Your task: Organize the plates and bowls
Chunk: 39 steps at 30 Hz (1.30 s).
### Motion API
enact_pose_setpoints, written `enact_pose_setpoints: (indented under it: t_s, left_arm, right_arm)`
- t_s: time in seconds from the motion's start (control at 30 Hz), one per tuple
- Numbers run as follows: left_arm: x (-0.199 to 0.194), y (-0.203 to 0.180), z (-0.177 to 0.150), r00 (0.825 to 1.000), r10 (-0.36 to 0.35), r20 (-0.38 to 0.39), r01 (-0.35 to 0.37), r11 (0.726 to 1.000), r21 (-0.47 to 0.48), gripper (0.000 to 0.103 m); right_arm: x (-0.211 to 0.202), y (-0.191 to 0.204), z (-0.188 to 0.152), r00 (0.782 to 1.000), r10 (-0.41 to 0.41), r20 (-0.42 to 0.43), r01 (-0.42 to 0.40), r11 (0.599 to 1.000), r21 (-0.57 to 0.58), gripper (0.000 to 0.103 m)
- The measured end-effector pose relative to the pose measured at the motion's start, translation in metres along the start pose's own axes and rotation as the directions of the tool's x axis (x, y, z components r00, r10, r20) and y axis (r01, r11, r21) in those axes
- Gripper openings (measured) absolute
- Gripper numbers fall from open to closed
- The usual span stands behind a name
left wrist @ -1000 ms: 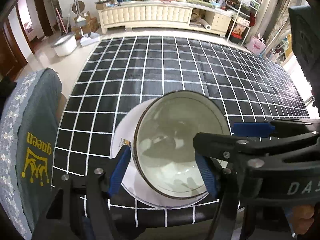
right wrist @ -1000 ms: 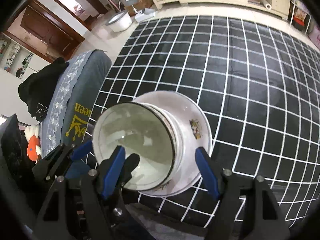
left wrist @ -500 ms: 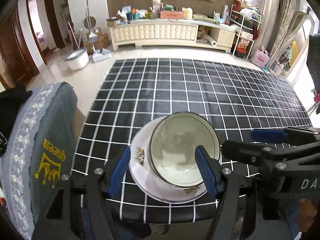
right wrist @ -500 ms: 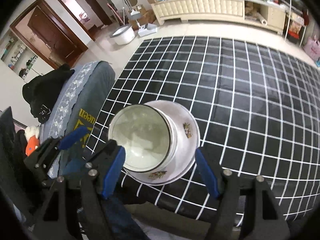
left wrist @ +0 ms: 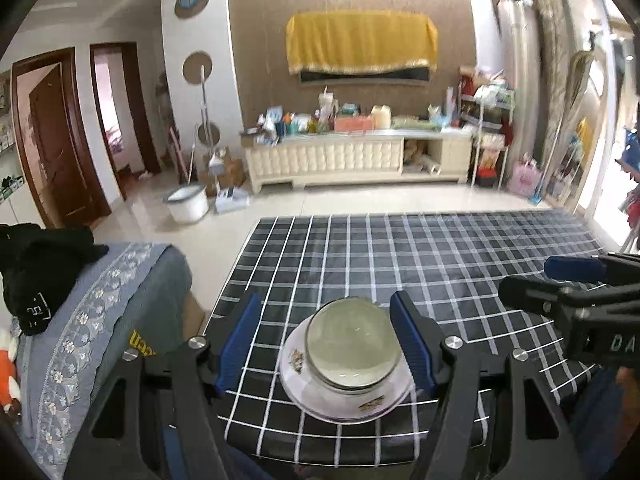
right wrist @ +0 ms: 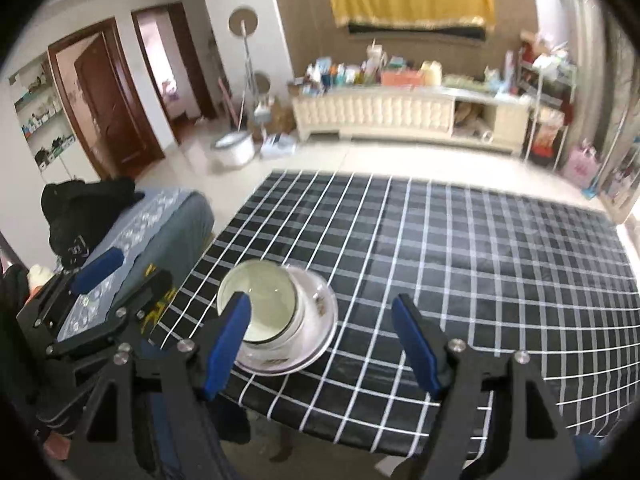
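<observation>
A white bowl (left wrist: 352, 350) with a dark rim sits nested on a white plate (left wrist: 348, 400) with small flower prints, near the front edge of the black checked table (left wrist: 440, 264). The stack also shows in the right wrist view, bowl (right wrist: 260, 308) on plate (right wrist: 316, 332). My left gripper (left wrist: 326, 346) is open and empty, pulled back above the stack. My right gripper (right wrist: 320, 344) is open and empty, to the right of the stack. The right gripper also shows at the right of the left wrist view (left wrist: 568, 280).
A chair with a grey-blue cover (left wrist: 100, 320) and black clothing (left wrist: 36, 268) stands left of the table. A cream cabinet (left wrist: 352, 160) with clutter lines the far wall. A white bucket (left wrist: 188, 204) stands on the floor.
Both grippers have drawn back and up from the bowl and plate, which now look smaller. The stack stays put on the table.
</observation>
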State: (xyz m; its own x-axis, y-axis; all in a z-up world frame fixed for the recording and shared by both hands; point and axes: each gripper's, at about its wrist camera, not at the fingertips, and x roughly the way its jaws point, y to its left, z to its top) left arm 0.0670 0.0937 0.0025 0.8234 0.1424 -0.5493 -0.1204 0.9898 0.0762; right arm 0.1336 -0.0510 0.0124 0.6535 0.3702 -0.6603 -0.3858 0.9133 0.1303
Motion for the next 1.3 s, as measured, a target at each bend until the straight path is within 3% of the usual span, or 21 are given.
enact_pose_setpoints:
  t_s: [0.23,0.4,0.7,0.97,1.3]
  left_arm:
    - [-0.044,-0.012,-0.008,0.994,-0.055,0.098,0.055,0.998,-0.003,0.073]
    - [-0.072,-0.023,-0.019,0.983,-0.035,0.182,0.029,0.999,0.035,0.079]
    - [-0.105,-0.039,-0.034,0.974,-0.082,0.209,0.077,0.997,0.032,0.081]
    - [-0.116,-0.040,-0.043,0.969,-0.093,0.229,0.093,0.996,0.013,0.081]
    - [-0.125,-0.036,-0.050,0.966,-0.112,0.233,0.112,0.994,0.013,0.081]
  right_arm:
    - [-0.039,-0.002,-0.017,0.987,-0.088,0.136,0.090,0.996,-0.011,0.077]
    - [-0.064,-0.004,-0.038,0.971,-0.120,0.208,0.122,0.993,0.008,0.082]
    - [-0.093,-0.002,-0.063,0.936,-0.192,0.295,0.198,0.980,0.008,0.102]
    - [-0.112,-0.001,-0.079,0.893,-0.269,0.360,0.283,0.959,0.013,0.103]
    - [-0.116,0.001,-0.090,0.892,-0.278,0.357,0.289,0.957,0.024,0.103]
